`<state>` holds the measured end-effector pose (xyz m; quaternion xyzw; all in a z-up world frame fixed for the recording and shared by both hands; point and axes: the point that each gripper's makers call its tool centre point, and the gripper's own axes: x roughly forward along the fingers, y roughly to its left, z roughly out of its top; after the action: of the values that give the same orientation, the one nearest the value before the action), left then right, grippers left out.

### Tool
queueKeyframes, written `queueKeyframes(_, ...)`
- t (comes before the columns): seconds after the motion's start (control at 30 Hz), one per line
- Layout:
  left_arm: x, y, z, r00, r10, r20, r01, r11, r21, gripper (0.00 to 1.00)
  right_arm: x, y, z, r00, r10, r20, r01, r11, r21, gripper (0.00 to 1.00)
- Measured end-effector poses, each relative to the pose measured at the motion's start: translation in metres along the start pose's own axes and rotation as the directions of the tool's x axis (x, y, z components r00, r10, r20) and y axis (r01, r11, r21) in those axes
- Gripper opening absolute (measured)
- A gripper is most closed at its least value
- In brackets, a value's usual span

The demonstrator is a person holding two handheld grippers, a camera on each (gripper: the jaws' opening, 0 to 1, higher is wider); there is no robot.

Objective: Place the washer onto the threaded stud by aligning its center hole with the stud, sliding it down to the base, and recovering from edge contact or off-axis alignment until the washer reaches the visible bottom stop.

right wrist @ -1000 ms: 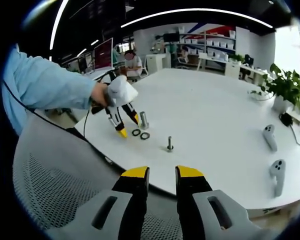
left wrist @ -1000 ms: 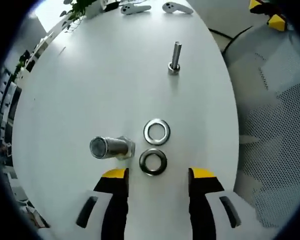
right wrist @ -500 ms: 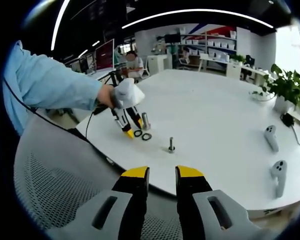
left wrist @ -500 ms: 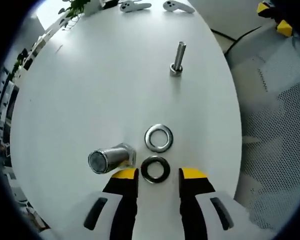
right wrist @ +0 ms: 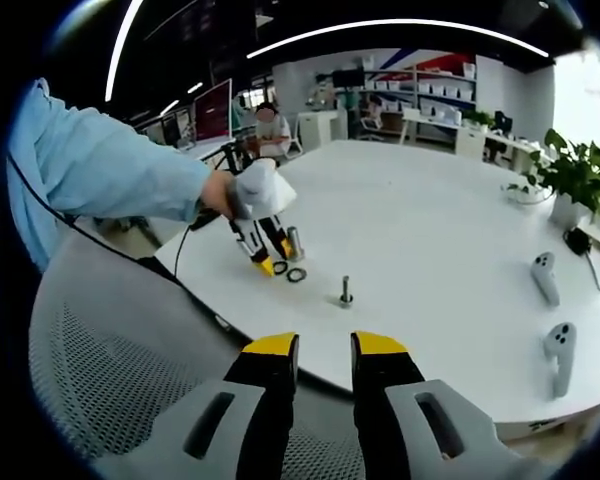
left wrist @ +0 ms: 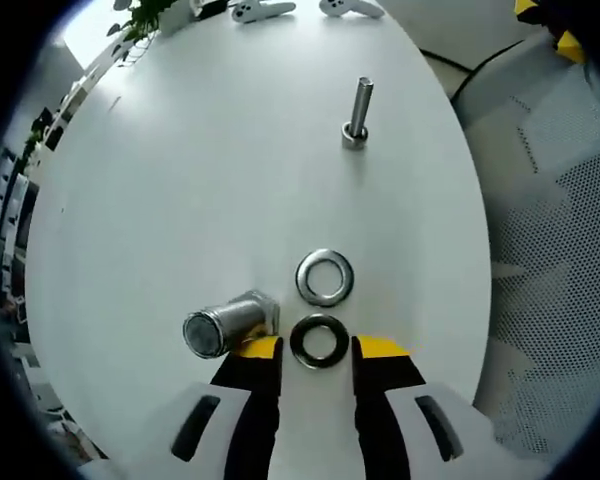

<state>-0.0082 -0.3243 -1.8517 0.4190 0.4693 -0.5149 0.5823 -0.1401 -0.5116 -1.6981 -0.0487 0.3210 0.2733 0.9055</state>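
A dark washer (left wrist: 318, 341) lies flat on the white table (left wrist: 210, 170), between the fingertips of my left gripper (left wrist: 318, 353). The jaws stand open, a little wider than the washer. A silver washer (left wrist: 325, 277) lies just beyond it. The threaded stud (left wrist: 357, 110) stands upright farther ahead, bare. In the right gripper view the stud (right wrist: 346, 291) is small and far off, with the left gripper (right wrist: 268, 262) and a washer (right wrist: 296, 274) to its left. My right gripper (right wrist: 325, 345) hovers off the table edge, narrowly open and holding nothing.
A metal cylinder with a hex base (left wrist: 227, 323) lies beside the left jaw. A mesh chair (right wrist: 110, 370) sits below the right gripper. Two white controllers (right wrist: 545, 275) and a potted plant (right wrist: 570, 175) are on the table's far side. A person's sleeve (right wrist: 90, 175) reaches in from the left.
My left gripper has come closer to the dark washer and its jaws have narrowed around it. The right gripper has stayed as it was.
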Motion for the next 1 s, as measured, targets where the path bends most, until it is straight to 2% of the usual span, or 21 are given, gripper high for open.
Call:
queueKeyframes(0.2, 0.0007, -0.0028, 0.0010, 1.000, 0.013, -0.002, -0.013, 1.000, 0.027, 0.21, -0.0002, 0.0000, 0.0008, 1.000, 0.000, 0.006, 0.000, 1.000, 0.002, 0.23)
queueKeyframes(0.3, 0.0009, -0.0026, 0.0007, 1.000, 0.011, -0.003, -0.011, 1.000, -0.005, 0.21, -0.0004, 0.0001, 0.0012, 1.000, 0.000, 0.009, -0.001, 1.000, 0.003, 0.23)
queueKeyframes(0.4, 0.0011, -0.0019, 0.0005, 1.000, 0.013, -0.003, -0.013, 1.000, 0.000, 0.20, -0.0005, 0.0000, 0.0015, 1.000, 0.000, 0.011, 0.000, 1.000, 0.005, 0.23)
queueKeyframes(0.73, -0.0006, -0.0046, -0.0009, 0.996, 0.038, 0.086, -0.034, 0.999, -0.040, 0.19, -0.0007, 0.0005, 0.0024, 1.000, 0.004, 0.017, -0.004, 1.000, 0.005, 0.23)
queueKeyframes(0.87, -0.0028, -0.0027, -0.0038, 0.995, 0.064, 0.078, -0.062, 0.998, -0.032, 0.19, -0.0009, 0.0001, 0.0030, 1.000, 0.001, 0.021, -0.001, 1.000, 0.007, 0.23)
queueKeyframes(1.0, -0.0058, -0.0034, -0.0039, 0.995, 0.054, 0.086, -0.050, 0.997, -0.058, 0.19, -0.0008, 0.0001, 0.0029, 1.000, 0.001, 0.020, -0.001, 1.000, 0.007, 0.23)
